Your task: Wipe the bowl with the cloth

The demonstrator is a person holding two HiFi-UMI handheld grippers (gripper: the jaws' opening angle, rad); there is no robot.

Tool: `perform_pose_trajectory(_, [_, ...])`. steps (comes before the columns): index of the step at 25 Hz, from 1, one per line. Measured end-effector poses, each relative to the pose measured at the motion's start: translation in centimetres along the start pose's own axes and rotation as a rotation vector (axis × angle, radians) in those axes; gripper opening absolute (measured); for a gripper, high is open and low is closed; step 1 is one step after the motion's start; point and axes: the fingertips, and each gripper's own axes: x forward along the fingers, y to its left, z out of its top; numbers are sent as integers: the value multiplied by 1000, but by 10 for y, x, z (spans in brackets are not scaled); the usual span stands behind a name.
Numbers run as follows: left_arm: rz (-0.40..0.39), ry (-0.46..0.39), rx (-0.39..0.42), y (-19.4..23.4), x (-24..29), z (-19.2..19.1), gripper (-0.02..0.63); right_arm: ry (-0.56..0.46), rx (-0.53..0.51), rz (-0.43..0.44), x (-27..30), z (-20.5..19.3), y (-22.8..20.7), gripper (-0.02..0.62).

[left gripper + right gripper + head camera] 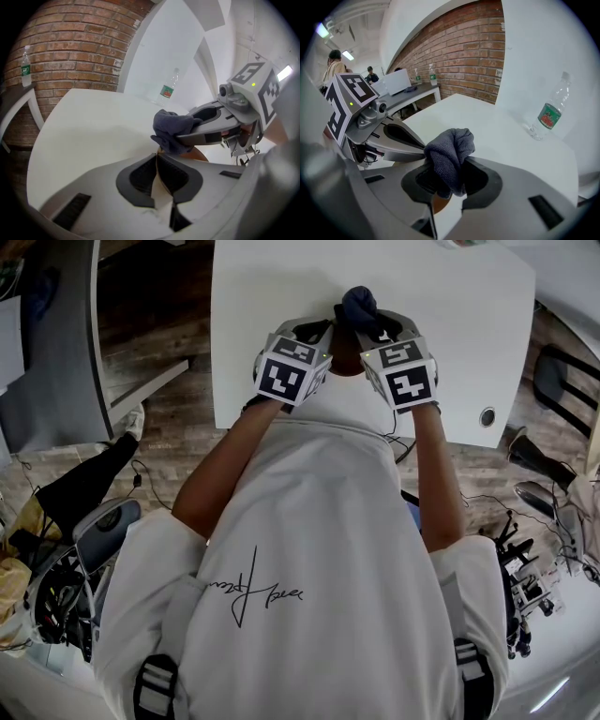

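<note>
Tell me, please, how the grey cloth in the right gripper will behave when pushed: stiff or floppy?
Probably floppy: the cloth bunches in soft folds above the right gripper, which is shut on it. Likely light and grippy, as its knit surface looks rough. Pressed on the bowl, it should squash and mould rather than slide.
</note>
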Motion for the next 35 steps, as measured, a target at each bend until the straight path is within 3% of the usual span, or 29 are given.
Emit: perform_pose_trajectory(35, [8,-9,11,3,2,2,21,-1,82,-38,-12,-23,-11,84])
